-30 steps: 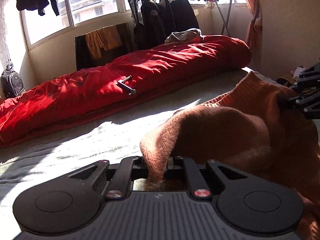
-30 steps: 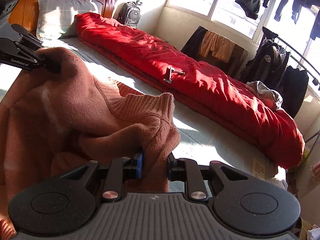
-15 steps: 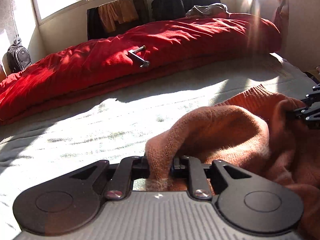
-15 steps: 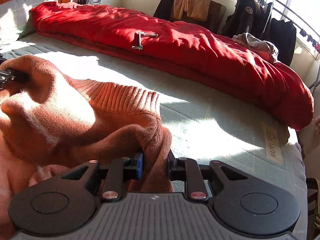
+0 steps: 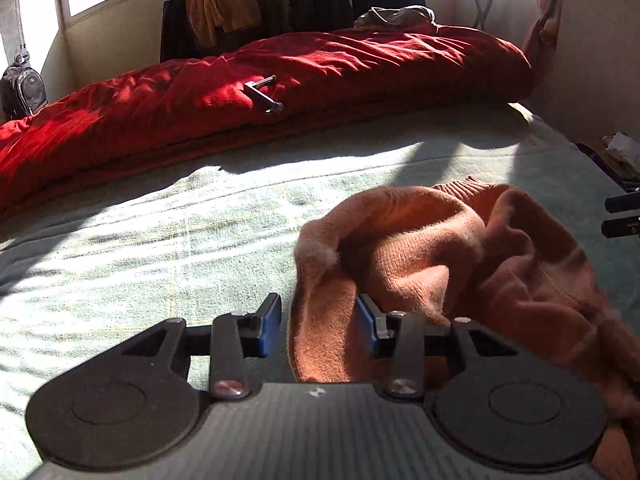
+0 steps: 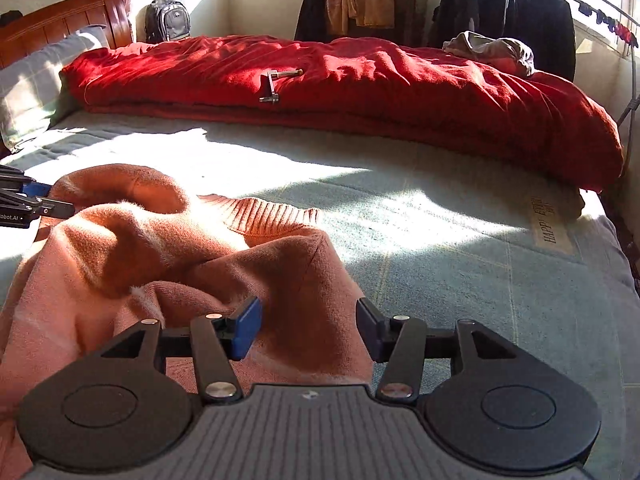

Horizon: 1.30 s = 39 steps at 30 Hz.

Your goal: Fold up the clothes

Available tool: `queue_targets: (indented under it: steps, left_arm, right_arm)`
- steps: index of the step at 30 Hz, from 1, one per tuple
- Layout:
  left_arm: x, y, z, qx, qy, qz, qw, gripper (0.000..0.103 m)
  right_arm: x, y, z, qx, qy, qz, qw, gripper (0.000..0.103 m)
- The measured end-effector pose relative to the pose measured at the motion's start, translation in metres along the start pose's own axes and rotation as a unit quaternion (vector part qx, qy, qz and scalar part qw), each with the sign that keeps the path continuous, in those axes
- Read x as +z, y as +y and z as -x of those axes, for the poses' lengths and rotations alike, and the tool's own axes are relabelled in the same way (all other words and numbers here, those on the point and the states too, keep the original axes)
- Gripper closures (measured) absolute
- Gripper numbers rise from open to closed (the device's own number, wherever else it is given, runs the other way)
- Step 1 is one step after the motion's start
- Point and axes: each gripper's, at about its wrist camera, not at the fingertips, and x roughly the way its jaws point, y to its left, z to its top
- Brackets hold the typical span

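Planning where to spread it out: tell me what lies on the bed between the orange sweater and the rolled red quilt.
Nothing: between the orange sweater and the red quilt there is only bare pale green bedspread, sunlit in patches. Both wrist views show it.

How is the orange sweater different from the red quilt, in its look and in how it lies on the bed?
The orange sweater lies crumpled in a loose heap near both grippers; the red quilt lies folded in a long roll along the bed's far side. The sweater is fuzzy knit; the quilt is smooth and wrinkled. Both rest on the bed in sunlight.
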Motion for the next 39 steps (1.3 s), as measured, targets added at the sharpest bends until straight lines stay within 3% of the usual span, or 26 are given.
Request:
queue_targets:
  steps: [5,10,13,17,24,28,31,39]
  left_arm:
    - [-0.045,0.005,0.036,-0.038,0.006,0.071,0.9968,0.060]
    - [-0.084,0.001,0.053,-0.080,0.007,0.152,0.9851,0.060]
    - [-0.095,-0.004,0.048,-0.093,0.018,0.176,0.9798,0.060]
    - [-0.103,-0.010,0.034,-0.102,0.035,0.189,0.9761,0.054]
    - [-0.122,-0.015,0.013,-0.115,0.062,0.218,0.9670,0.054]
    - [-0.128,-0.030,0.011,-0.128,0.059,0.196,0.9704,0.058]
    - [-0.129,-0.045,0.008,-0.119,0.064,0.156,0.9785,0.090]
    - [-0.121,-0.025,0.038,-0.063,0.029,0.144,0.9872,0.097]
  right_arm:
    - [-0.043,0.008,0.024,0.002,-0.004,-0.032,0.999,0.036]
    - [-0.086,0.017,0.047,0.004,-0.008,-0.064,0.998,0.029]
    - [-0.112,0.022,0.061,0.004,-0.010,-0.083,0.996,0.029]
    - [-0.115,0.033,0.060,0.037,-0.007,-0.095,0.995,0.028]
    - [-0.112,0.051,0.062,0.045,-0.011,-0.065,0.997,0.026]
    - [-0.118,0.050,0.061,0.048,-0.004,-0.072,0.996,0.026]
    - [-0.121,0.048,0.057,0.047,0.004,-0.083,0.995,0.026]
    - [-0.121,0.051,0.063,0.041,-0.004,-0.081,0.996,0.026]
